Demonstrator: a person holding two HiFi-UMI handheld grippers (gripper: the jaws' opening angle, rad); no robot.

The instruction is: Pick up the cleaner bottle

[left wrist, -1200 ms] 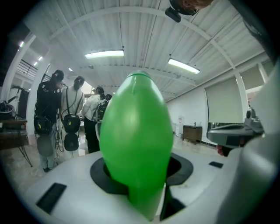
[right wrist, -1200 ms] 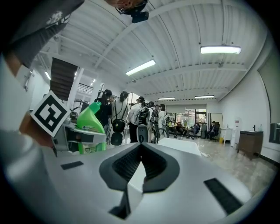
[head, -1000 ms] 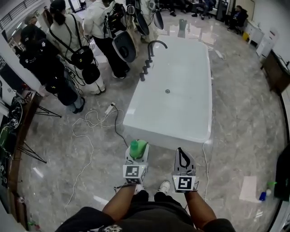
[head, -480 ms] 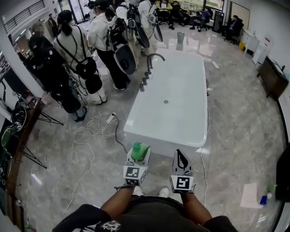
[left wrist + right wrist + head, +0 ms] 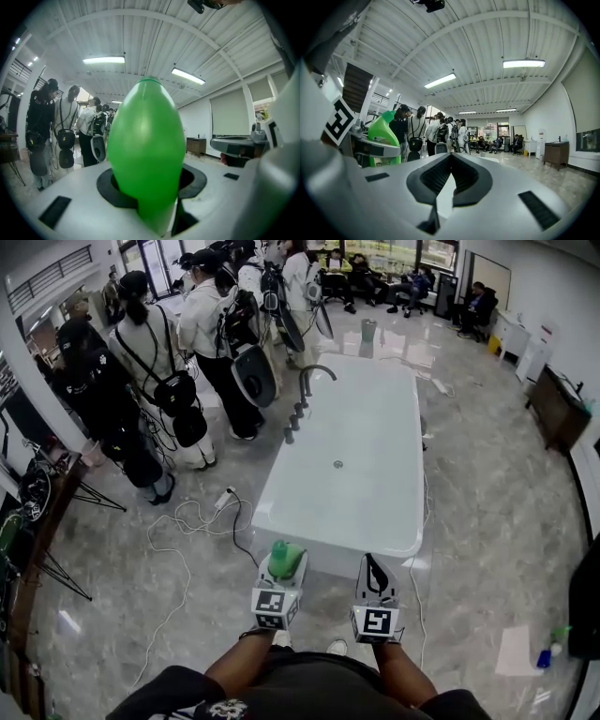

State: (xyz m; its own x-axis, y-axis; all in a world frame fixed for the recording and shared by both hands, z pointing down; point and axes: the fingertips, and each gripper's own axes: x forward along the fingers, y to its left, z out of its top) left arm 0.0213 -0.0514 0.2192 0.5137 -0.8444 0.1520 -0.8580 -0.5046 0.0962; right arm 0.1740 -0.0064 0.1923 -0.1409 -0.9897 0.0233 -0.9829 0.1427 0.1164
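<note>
The green cleaner bottle [image 5: 285, 557] hangs clear of the floor, upright between the jaws of my left gripper [image 5: 282, 566], which is shut on it. In the left gripper view the bottle [image 5: 146, 145] fills the middle and hides most of what lies ahead. From the right gripper view the same bottle [image 5: 383, 135] shows at the left, its cap up. My right gripper [image 5: 374, 565] is held beside it at about the same height. Its black pads [image 5: 440, 176] meet at the tips with nothing between them.
A white bathtub [image 5: 394, 521] with a curved faucet [image 5: 312, 377] stands on the grey marble floor just ahead. Several people with bags [image 5: 141, 381] stand at its left. White cables [image 5: 187, 517] trail over the floor. A sheet of paper [image 5: 515, 649] and a small bottle [image 5: 547, 652] lie at the right.
Both grippers have risen a little together, the bottle still in the left one. The head view has tipped up, so more of the room's far end shows.
</note>
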